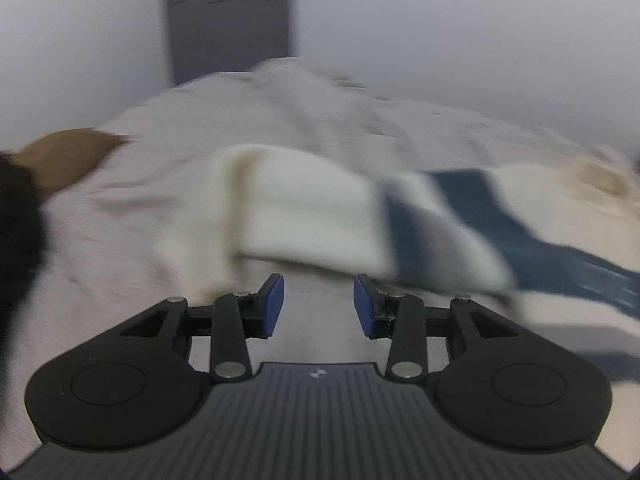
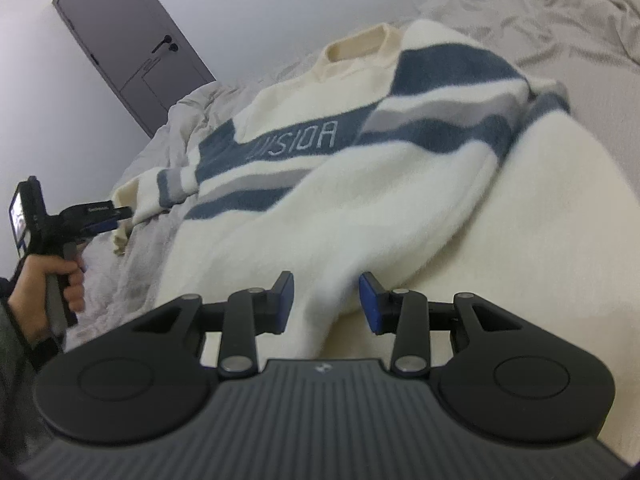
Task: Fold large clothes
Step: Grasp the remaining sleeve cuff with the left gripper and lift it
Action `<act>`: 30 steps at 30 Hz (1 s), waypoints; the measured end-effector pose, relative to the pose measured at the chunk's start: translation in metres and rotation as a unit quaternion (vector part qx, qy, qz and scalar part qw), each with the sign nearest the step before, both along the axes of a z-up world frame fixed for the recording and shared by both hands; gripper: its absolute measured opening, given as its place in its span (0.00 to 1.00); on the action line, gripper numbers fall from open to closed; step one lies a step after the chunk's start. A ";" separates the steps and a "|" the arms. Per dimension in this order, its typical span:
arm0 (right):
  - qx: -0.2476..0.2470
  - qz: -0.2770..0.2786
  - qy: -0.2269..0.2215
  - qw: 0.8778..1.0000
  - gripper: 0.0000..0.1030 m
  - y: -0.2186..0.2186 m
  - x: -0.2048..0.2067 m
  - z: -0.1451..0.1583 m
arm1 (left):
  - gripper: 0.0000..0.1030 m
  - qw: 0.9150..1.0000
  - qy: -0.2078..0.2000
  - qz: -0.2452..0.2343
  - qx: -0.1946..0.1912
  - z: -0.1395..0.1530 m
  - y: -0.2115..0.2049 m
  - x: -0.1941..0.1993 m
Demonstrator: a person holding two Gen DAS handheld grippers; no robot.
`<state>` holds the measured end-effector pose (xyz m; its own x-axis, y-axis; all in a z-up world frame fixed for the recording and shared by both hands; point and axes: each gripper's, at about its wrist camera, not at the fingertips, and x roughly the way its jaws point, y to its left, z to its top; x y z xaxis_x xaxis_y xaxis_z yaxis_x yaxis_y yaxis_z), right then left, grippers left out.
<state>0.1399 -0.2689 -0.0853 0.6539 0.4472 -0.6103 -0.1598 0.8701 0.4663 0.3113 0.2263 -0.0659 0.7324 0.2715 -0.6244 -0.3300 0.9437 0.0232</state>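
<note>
Pale letters reading "VISION" run across the blue chest band of a cream sweater (image 2: pixel 360 184) in the right wrist view. A tiny label on the left gripper (image 2: pixel 120 216) is too small to read.

You are in a home bedroom: a bed with rumpled pale grey bedding (image 2: pixel 560 32), plain white walls (image 2: pixel 280 0), a grey panelled door (image 2: pixel 132 40).
</note>
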 end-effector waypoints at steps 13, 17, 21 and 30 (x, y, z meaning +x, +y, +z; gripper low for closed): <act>-0.033 0.004 -0.001 0.999 0.60 0.020 0.018 -0.012 | 0.63 0.999 -0.003 -0.011 0.047 -0.026 0.051 0.036; -0.042 0.002 -0.010 0.999 0.66 0.026 0.022 -0.014 | 0.64 0.996 0.010 -0.016 0.085 -0.043 0.043 0.052; -0.056 0.004 -0.012 0.998 0.67 0.032 0.024 -0.016 | 0.63 0.993 0.014 -0.027 0.118 -0.054 0.041 0.061; -0.056 -0.007 -0.007 0.998 0.68 0.035 0.028 -0.012 | 0.08 0.992 0.056 -0.027 0.107 -0.027 0.054 0.057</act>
